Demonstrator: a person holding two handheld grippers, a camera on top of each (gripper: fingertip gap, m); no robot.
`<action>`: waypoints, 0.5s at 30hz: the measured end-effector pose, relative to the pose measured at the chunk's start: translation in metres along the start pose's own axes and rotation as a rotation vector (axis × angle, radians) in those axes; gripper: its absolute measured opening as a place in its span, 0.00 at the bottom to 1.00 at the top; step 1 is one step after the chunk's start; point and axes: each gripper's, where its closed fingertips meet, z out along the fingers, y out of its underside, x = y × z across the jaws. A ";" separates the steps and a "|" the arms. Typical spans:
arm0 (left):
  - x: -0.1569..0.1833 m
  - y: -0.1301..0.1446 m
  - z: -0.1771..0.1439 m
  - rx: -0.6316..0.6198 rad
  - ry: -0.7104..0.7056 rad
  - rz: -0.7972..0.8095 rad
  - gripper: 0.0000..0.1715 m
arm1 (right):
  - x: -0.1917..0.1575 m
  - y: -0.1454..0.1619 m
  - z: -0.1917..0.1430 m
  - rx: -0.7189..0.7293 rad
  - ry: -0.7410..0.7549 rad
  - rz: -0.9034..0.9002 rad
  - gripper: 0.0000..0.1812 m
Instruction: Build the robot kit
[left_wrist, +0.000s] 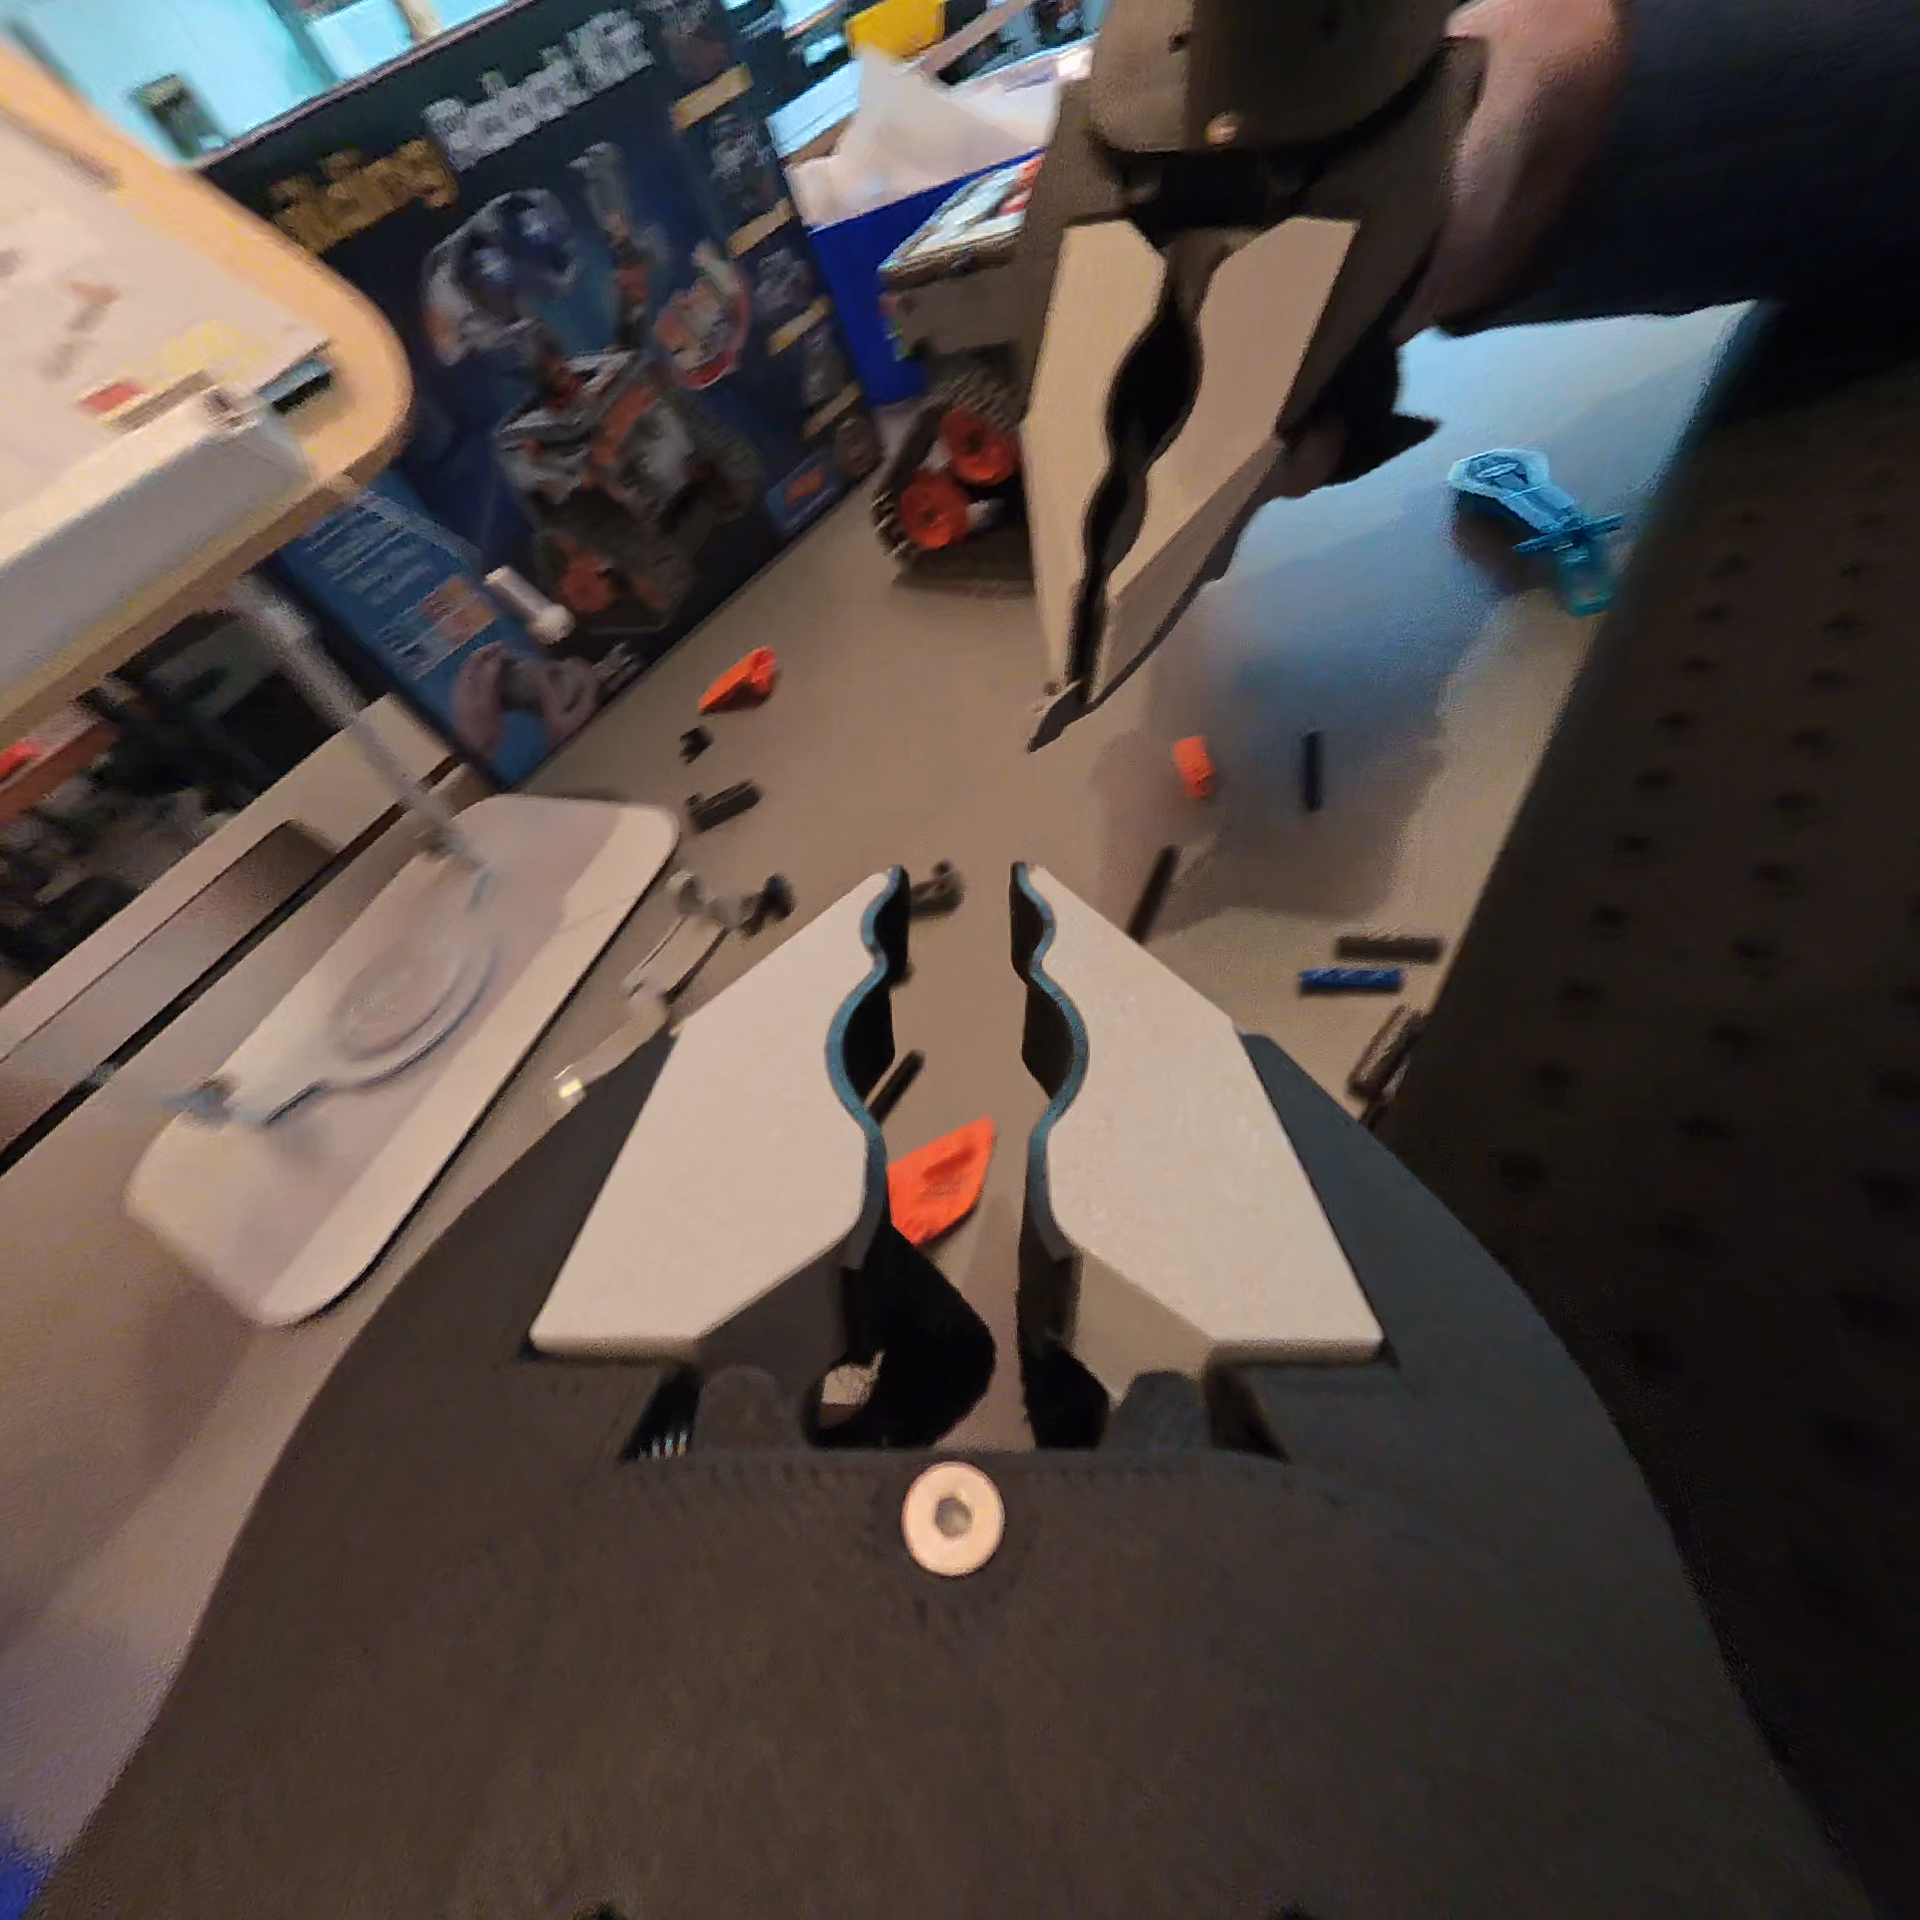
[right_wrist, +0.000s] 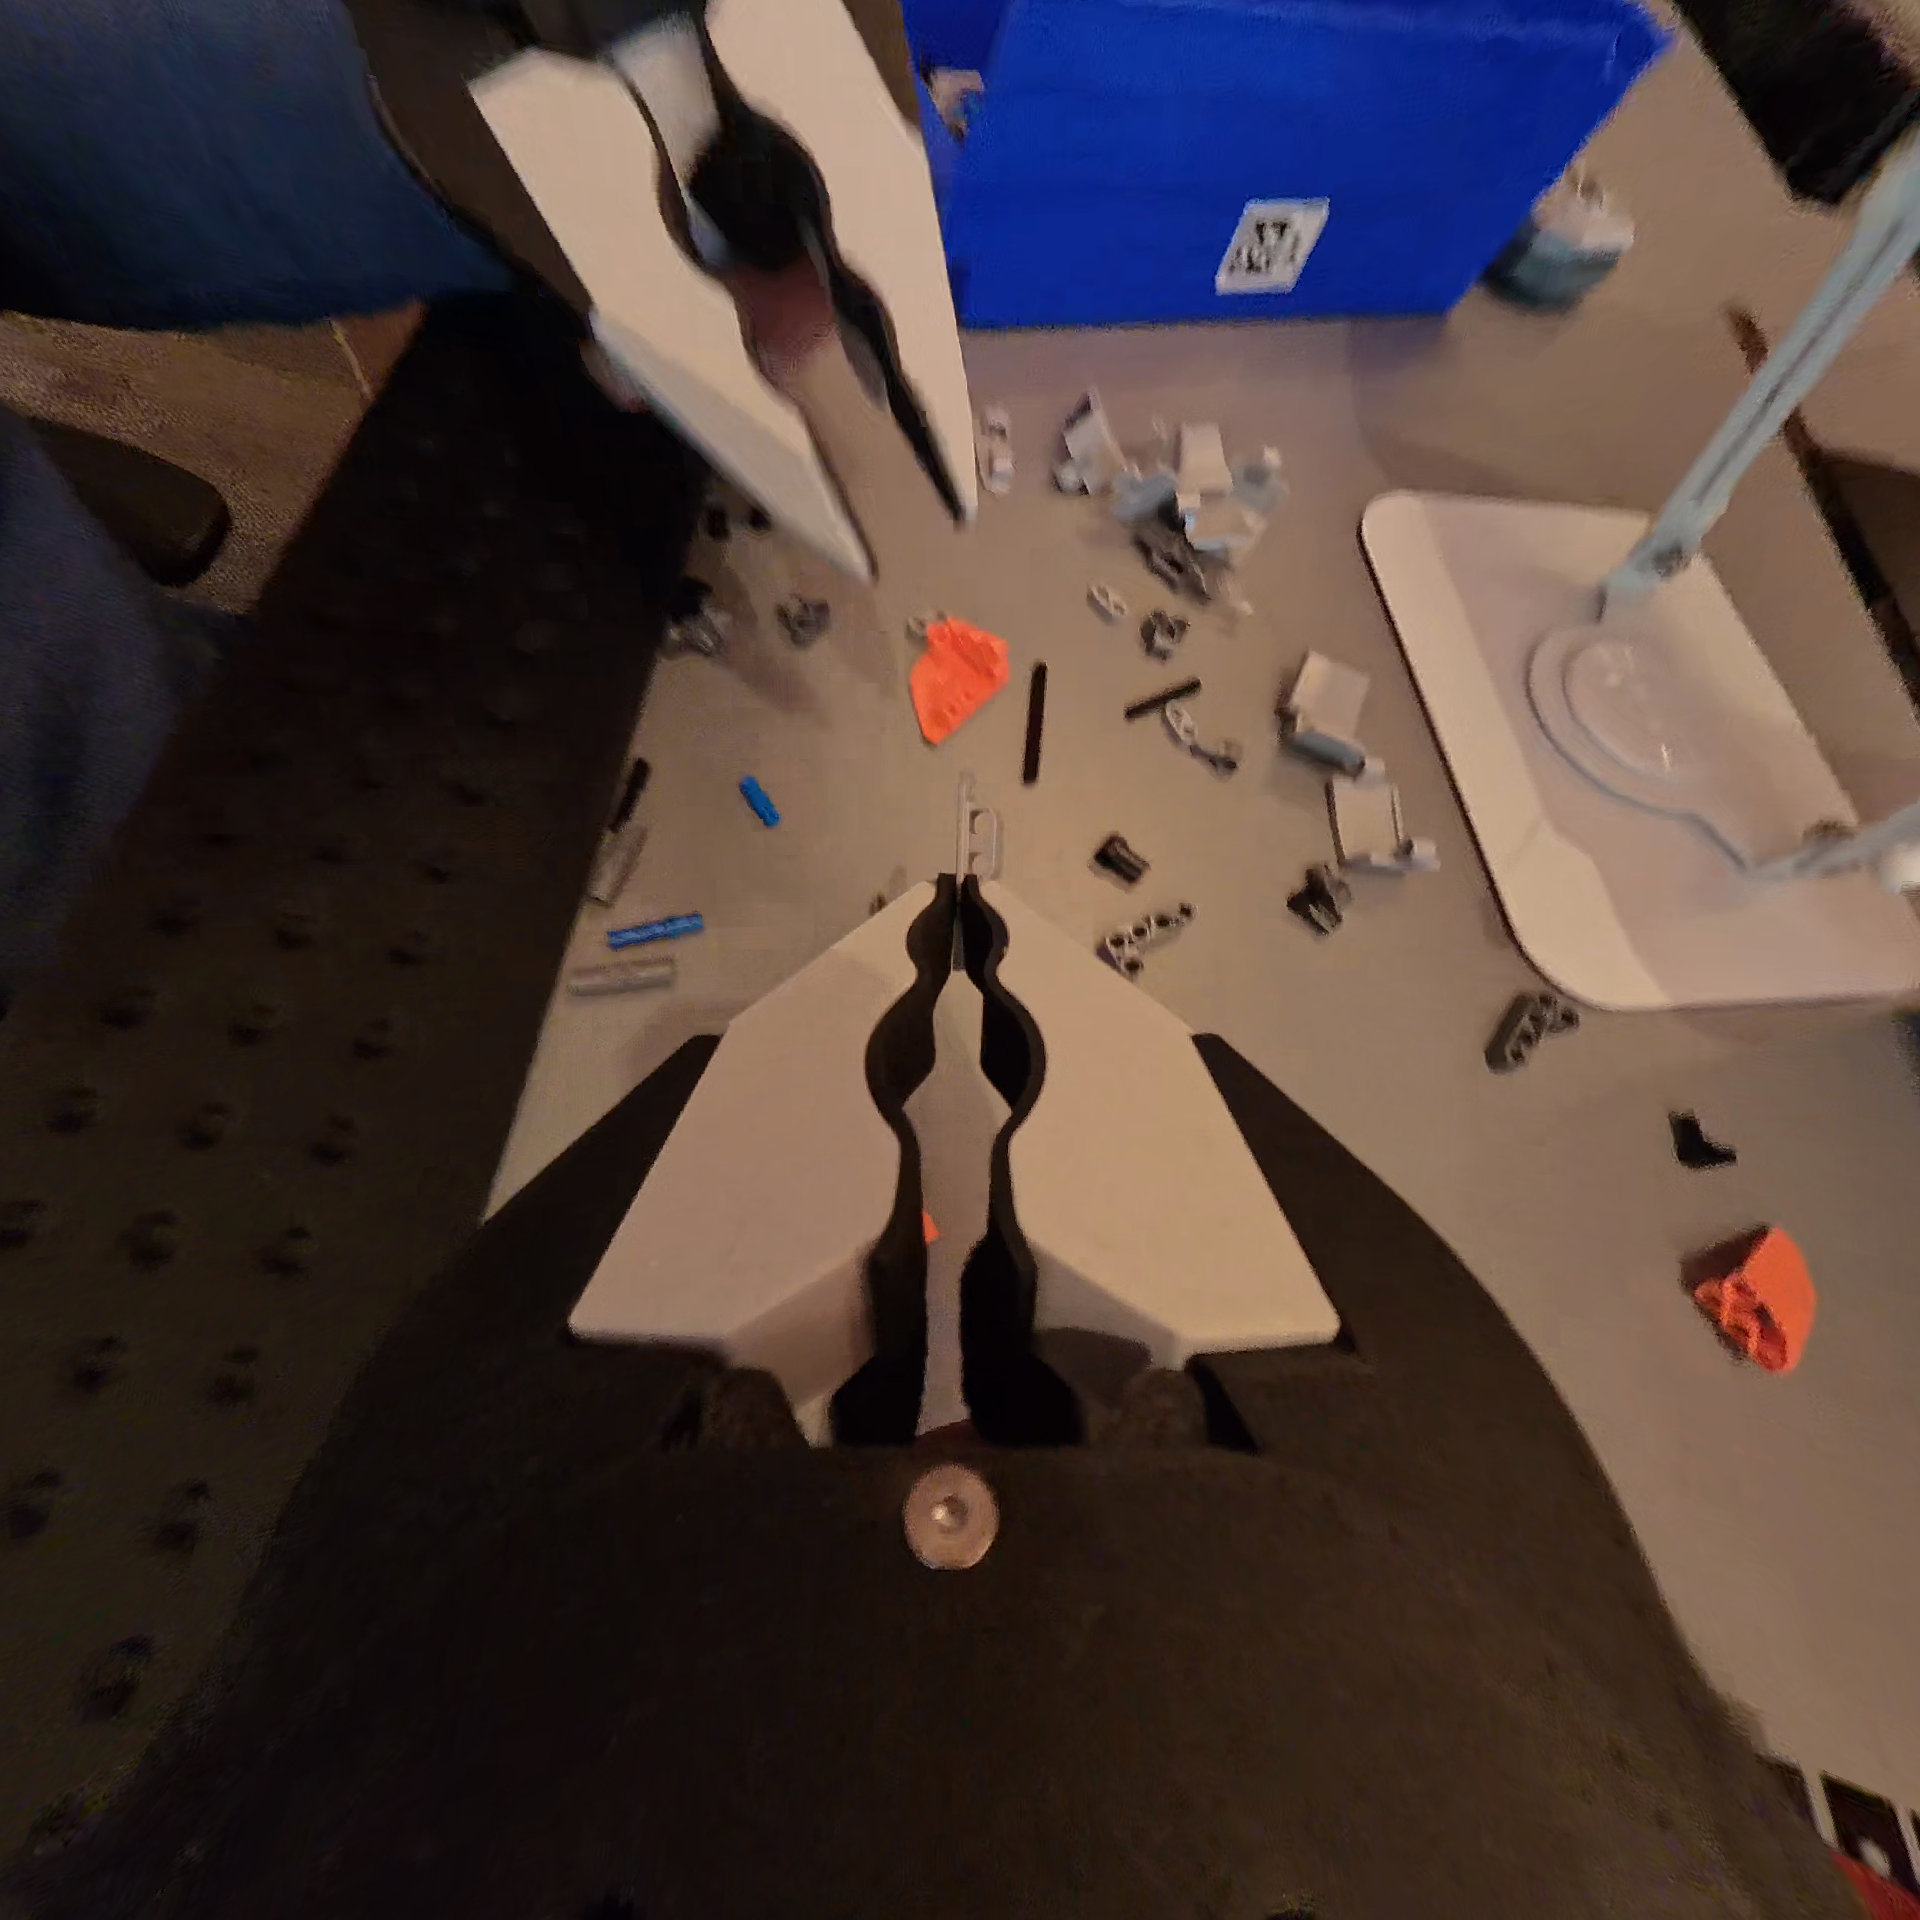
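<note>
**Right fingers pinch a thin grey piece; left fingers parted above an orange part**

The right gripper (right_wrist: 958, 883) is clenched at its tips on a thin grey piece (right_wrist: 971, 826), a flat pale strip with a small loop that sticks out ahead of the fingers, above the table (right_wrist: 1299, 1195). The left gripper (left_wrist: 958, 883) is released, its fingers apart with nothing between them; through the gap an orange wedge part (left_wrist: 940, 1179) shows on the table below.

Scattered near the fingers are black pins, a blue pin (right_wrist: 655, 928), a black axle (right_wrist: 1034, 722) and a cluster of grey beams (right_wrist: 1184, 499). Farther out lie a white lamp base (right_wrist: 1621, 748), a blue bin (right_wrist: 1247, 156), a tracked toy vehicle with orange wheels (left_wrist: 951, 478) and a printed kit box (left_wrist: 582, 416).

The right gripper points down at the table from above, held by a hand (left_wrist: 1527, 177); the left one is lower and angled forward across the table.
</note>
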 end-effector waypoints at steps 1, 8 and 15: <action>-0.009 0.005 -0.008 -0.008 -0.037 -0.014 0.10 | 0.004 0.008 0.002 -0.031 0.000 0.021 0.00; -0.052 0.048 -0.049 -0.175 -0.171 -0.003 0.08 | 0.009 0.051 0.015 -0.218 -0.045 0.132 0.00; -0.058 0.070 -0.070 -0.308 -0.155 0.031 0.07 | 0.006 0.067 0.022 -0.304 -0.098 0.200 0.00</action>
